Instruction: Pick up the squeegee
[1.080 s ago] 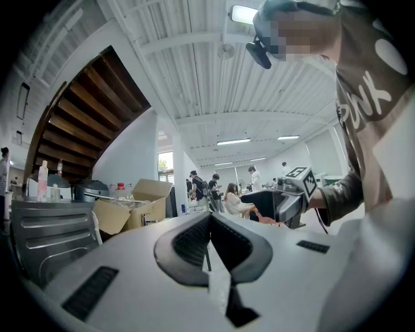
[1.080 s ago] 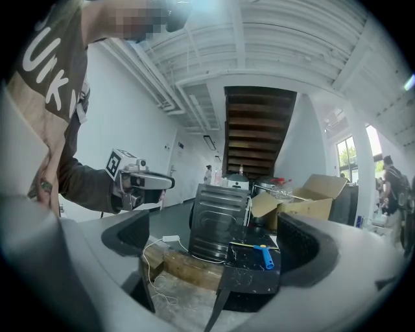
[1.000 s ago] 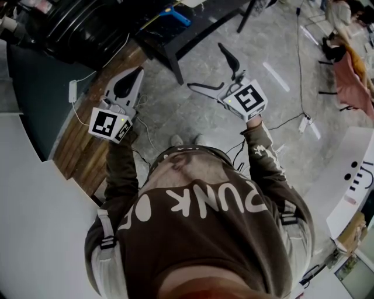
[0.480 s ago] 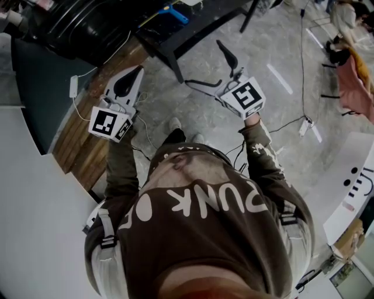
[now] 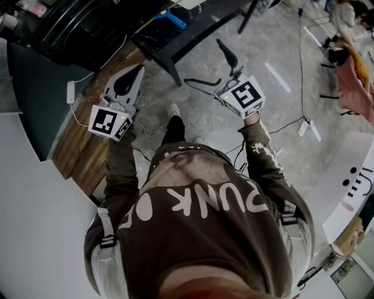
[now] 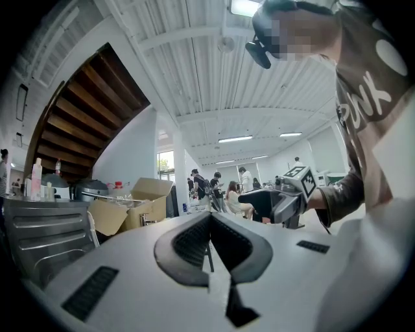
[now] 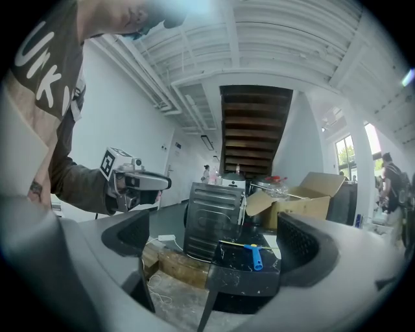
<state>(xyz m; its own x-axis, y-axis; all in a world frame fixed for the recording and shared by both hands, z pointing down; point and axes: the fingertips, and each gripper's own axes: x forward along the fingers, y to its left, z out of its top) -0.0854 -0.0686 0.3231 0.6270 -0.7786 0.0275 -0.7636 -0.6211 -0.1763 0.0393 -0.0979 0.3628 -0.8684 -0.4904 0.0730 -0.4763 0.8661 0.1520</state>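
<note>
The squeegee (image 5: pixel 174 16), with a blue handle and a thin yellow blade, lies on a black table (image 5: pixel 193 26) at the top of the head view. In the right gripper view the squeegee (image 7: pixel 256 255) rests near the front of the black table (image 7: pixel 243 280), well ahead of the jaws. My right gripper (image 5: pixel 203 61) is open and empty above the floor, short of the table. My left gripper (image 5: pixel 139 71) is shut on nothing, off to the left over the wooden planks. Seen from its own camera, the left gripper (image 6: pixel 211 241) has its black pads pressed together.
A grey metal cabinet (image 7: pixel 211 220) and an open cardboard box (image 7: pixel 305 198) stand behind the table. Wooden planks (image 5: pixel 87 146) with a white cable lie on the left. A power strip (image 5: pixel 305 125) and cords cross the floor on the right. Several people are far off.
The person has stepped forward, one foot now ahead on the floor. Both grippers have shifted slightly toward the table; the jaws have not changed.
</note>
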